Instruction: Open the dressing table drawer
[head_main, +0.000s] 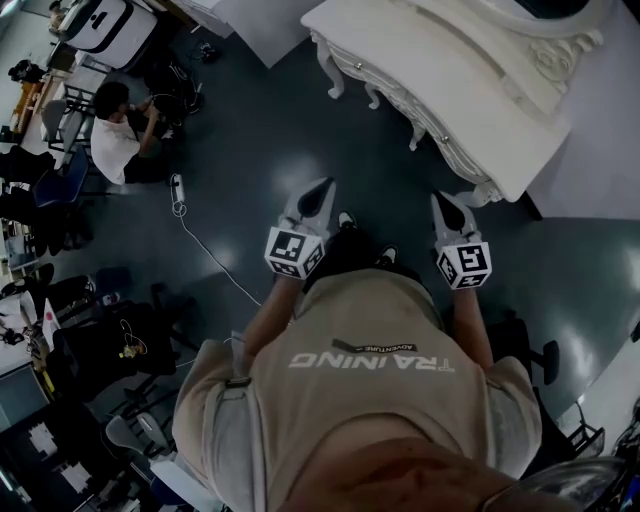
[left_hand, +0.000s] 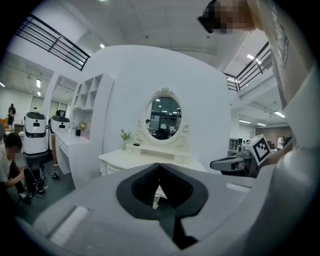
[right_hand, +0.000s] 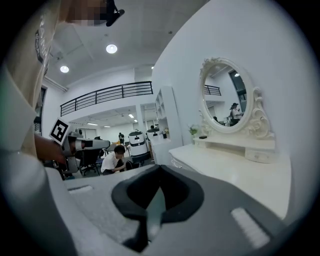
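The white dressing table (head_main: 440, 80) stands at the upper right of the head view, its carved front edge (head_main: 400, 105) facing me. Its oval mirror (left_hand: 164, 117) and top (left_hand: 132, 159) lie straight ahead in the left gripper view. In the right gripper view the top (right_hand: 225, 170) runs along the right, with small shelf drawers (right_hand: 259, 156) under the mirror (right_hand: 222, 95). My left gripper (head_main: 319, 190) and right gripper (head_main: 448, 205) are held side by side over the dark floor, short of the table. Both are shut with nothing in them, the left (left_hand: 159, 166) and the right (right_hand: 160, 167).
A person (head_main: 115, 140) crouches on the floor at the upper left beside white robots (left_hand: 35, 132). A power strip and cable (head_main: 195, 240) trail across the floor. Office chairs (head_main: 120, 350) crowd the left. A white shelf unit (left_hand: 75, 145) stands left of the dressing table.
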